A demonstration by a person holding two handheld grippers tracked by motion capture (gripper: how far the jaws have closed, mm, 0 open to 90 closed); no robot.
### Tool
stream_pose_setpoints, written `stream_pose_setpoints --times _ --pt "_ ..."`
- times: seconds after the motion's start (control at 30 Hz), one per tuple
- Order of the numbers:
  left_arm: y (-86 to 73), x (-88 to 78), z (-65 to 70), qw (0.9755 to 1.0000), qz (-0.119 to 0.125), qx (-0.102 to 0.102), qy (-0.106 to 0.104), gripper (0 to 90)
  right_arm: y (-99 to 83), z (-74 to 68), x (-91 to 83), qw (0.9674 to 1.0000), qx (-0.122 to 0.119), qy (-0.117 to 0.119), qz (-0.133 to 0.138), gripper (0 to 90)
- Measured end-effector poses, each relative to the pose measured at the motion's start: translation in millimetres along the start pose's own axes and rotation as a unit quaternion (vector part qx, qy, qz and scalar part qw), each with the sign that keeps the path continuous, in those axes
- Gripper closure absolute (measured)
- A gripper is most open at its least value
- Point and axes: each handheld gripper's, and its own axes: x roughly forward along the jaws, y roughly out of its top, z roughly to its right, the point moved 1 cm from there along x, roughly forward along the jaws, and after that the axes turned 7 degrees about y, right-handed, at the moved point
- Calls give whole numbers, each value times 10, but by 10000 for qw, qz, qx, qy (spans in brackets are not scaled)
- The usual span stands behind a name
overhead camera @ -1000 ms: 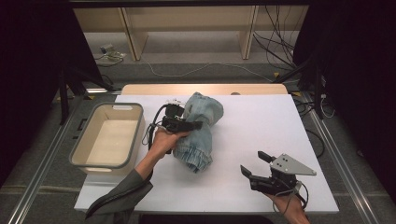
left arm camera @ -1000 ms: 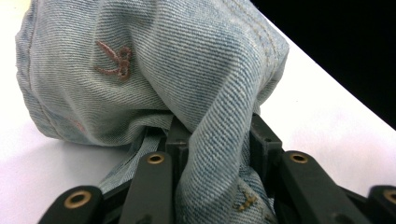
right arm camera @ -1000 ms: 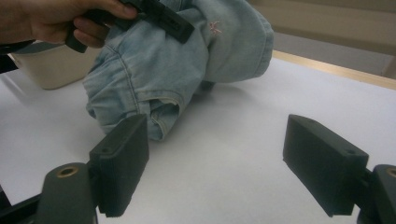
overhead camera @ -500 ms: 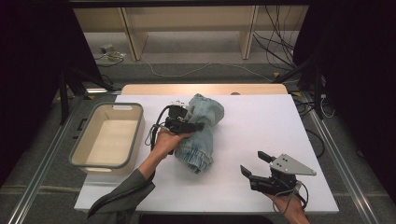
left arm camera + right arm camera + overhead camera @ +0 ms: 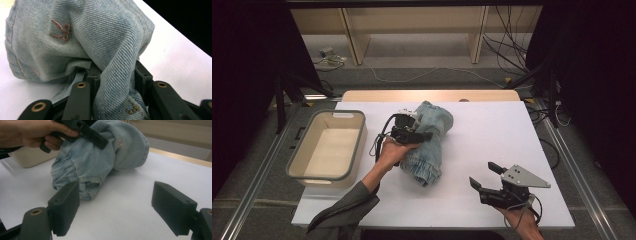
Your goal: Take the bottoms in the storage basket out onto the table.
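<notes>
A bundle of pale blue, washed denim jeans [image 5: 427, 141] is lying rolled up near the middle of the white rectangular tabletop [image 5: 492, 135], just to the right of the cream plastic tub with a grey rim [image 5: 294, 165], which is sitting at the table's left edge. The left gripper [image 5: 421, 136], black and trailing a cable, is resting on the upper part of the jeans, with the person's left hand [image 5: 392, 150] wrapped around its body. In the left gripper view a thick fold of the denim [image 5: 115, 82] is sitting between the two black jaws and they are pinching it; they have just been easing apart slightly, with the fold between them. The right gripper [image 5: 484, 176], black with a grey three-cornered plate on top, is waiting on the tabletop well to the right of and nearer than the jeans. Its jaws are standing wide apart with nothing between them, pointing toward the jeans [image 5: 100, 162].
</notes>
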Motion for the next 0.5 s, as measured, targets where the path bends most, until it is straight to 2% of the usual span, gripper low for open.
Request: stream_pose_setpoints --times 0.5 --pt "-37 45 39 9999 -49 110 -30 583 0 -7 -2 10000 -33 3 -23 235"
